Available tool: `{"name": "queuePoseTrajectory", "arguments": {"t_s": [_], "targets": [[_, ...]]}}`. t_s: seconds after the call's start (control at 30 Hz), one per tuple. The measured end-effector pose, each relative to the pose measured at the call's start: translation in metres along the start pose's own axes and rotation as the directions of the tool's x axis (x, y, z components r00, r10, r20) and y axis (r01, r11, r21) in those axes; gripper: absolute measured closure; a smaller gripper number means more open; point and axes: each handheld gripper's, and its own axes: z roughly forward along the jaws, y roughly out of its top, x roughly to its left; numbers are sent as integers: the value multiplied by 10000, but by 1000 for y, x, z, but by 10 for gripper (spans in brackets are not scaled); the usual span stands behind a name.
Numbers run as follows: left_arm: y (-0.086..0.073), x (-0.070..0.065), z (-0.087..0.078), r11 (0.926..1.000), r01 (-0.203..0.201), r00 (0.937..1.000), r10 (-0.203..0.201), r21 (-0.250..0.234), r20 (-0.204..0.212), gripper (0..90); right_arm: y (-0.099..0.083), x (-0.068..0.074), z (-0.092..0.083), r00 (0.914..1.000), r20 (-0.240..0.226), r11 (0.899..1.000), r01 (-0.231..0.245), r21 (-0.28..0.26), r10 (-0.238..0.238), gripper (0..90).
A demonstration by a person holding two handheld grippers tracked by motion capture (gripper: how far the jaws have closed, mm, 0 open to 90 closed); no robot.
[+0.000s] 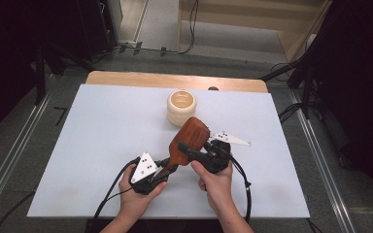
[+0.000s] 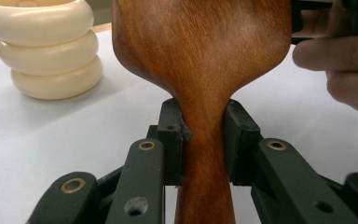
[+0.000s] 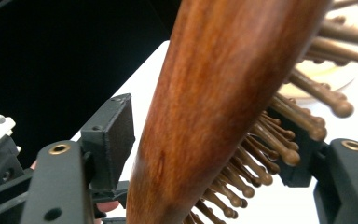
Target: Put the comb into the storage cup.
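A brown wooden hairbrush (image 1: 189, 138) is lifted off the white table, tilted up toward the far right. My left gripper (image 1: 167, 167) is shut on its narrow neck; the left gripper view has both pads (image 2: 172, 140) pressed against the wood (image 2: 204, 70). My right gripper (image 1: 184, 148) reaches in from the right around the brush head. In the right gripper view the brush back (image 3: 223, 93) and its bristles (image 3: 279, 140) lie between the jaws of this gripper (image 3: 207, 144). The left pad (image 3: 114, 135) stands a sliver off the wood, and bristles cover the other pad.
A cream ribbed cup (image 1: 181, 108) stands upright on the white table sheet (image 1: 102, 145) just beyond the brush, also at the upper left of the left gripper view (image 2: 46, 51). The person's right hand (image 2: 340, 65) is close by. Bare wood (image 1: 175, 80) edges the table's far side.
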Motion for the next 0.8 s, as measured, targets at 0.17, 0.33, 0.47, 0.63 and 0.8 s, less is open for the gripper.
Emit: {"name": "queuePoseTrajectory", "arguments": {"t_s": [0.17,0.33,0.47,0.63,0.8], "targets": [[0,0,0,10000,-50,10000,50,-32,-21,724,0,-3,-2,9986,-289,9990,-452,-18,452,360],[-1,-1,1,9999,-109,9999,109,-21,-28,723,-1,-7,-2,9956,-672,9978,-657,23,658,394],[-4,-2,4,9999,-130,9999,129,76,66,722,-4,-13,-2,9891,-1236,9968,-802,59,803,448],[-5,-2,5,9998,-91,9998,88,167,168,719,-6,-9,-3,9876,-1557,9998,-200,-54,189,508],[-5,3,4,9997,187,9990,-193,147,403,668,-7,-6,-4,9881,-1528,9997,126,-208,-157,544]]}}
